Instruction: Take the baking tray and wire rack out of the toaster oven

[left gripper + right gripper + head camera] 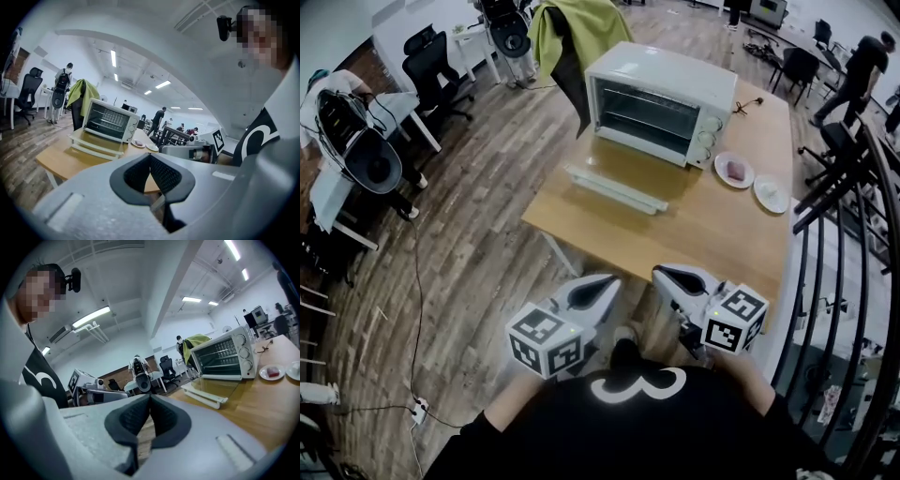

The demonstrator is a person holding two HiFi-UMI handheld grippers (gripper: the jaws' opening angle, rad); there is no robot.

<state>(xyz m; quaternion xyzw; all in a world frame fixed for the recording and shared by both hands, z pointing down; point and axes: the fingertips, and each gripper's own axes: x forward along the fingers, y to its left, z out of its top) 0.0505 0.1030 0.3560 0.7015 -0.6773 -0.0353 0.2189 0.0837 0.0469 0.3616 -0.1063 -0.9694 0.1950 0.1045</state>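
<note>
The wire rack (649,120) sits inside the toaster oven (675,70) at the counter's (712,239) 12 o'clock, its door (614,187) folded down; the baking tray is not discernible. At 6 o'clock, the left gripper (602,283) and right gripper (664,274) are closed and empty. Best to spread the jaws, then reach in level over the door.

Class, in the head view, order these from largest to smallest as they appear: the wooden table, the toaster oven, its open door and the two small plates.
1. wooden table
2. toaster oven
3. open door
4. plate with pink food and other plate: about the same size, left unranked.
</note>
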